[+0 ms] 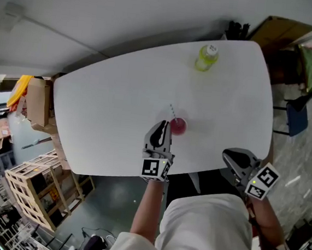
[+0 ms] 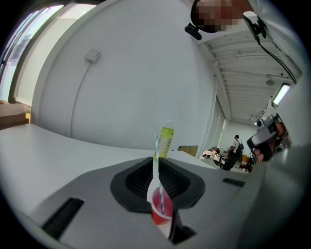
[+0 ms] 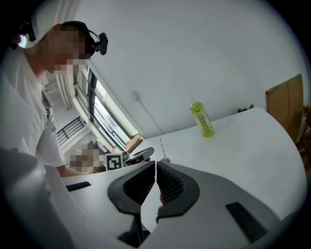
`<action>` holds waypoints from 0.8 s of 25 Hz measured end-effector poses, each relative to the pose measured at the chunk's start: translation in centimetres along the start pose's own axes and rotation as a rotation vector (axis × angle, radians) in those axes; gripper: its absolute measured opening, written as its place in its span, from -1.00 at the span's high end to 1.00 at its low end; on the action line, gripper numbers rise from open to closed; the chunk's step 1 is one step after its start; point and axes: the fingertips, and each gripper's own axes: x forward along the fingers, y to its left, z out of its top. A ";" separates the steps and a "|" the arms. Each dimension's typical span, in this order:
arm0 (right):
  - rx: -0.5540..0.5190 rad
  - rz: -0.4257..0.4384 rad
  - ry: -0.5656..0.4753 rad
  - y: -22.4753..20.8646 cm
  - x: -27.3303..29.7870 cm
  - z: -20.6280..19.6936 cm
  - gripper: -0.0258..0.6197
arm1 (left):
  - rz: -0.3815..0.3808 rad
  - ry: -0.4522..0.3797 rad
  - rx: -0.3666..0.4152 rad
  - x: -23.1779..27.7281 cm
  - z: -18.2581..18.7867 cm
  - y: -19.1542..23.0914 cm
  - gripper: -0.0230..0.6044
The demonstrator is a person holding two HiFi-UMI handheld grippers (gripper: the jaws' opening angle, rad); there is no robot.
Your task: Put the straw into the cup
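Observation:
A small red cup [image 1: 178, 125] stands on the white table [image 1: 108, 106], and a striped straw [image 1: 172, 111] stands in it, leaning to the far left. My left gripper [image 1: 164, 129] points at the cup from just short of it. Its jaws are together, and nothing shows gripped between them. In the left gripper view the cup [image 2: 161, 208] and the straw [image 2: 156, 160] show through the slit between the jaws of that gripper [image 2: 156, 163]. My right gripper [image 1: 235, 158] hangs at the table's near right edge. It [image 3: 155, 164] is shut on nothing.
A green drink bottle [image 1: 206, 58] stands near the table's far edge, well beyond the cup. A wooden crate [image 1: 32, 184] and boxes sit on the floor to the left. A blue chair [image 1: 297, 116] is off the right side.

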 end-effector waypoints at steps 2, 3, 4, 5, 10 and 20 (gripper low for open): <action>-0.009 0.000 -0.014 0.6 0.3 0.6 0.81 | -0.008 -0.011 0.000 -0.3 1.0 0.1 0.80; -0.014 -0.002 -0.020 0.8 0.5 0.8 0.81 | -0.014 -0.015 0.003 -0.4 1.4 0.1 0.81; -0.018 -0.004 -0.025 1.0 0.6 1.1 0.81 | -0.020 -0.017 0.007 -0.6 1.7 0.1 0.81; -0.021 -0.005 -0.030 1.3 0.8 1.3 0.81 | -0.023 -0.015 0.008 -0.8 2.0 0.2 0.81; -0.030 -0.017 -0.061 2.7 1.4 2.4 0.81 | -0.045 -0.009 0.008 -2.1 3.8 0.3 0.84; -0.065 -0.072 -0.114 5.9 1.8 3.8 0.81 | -0.114 -0.020 0.027 -4.8 6.9 0.2 0.92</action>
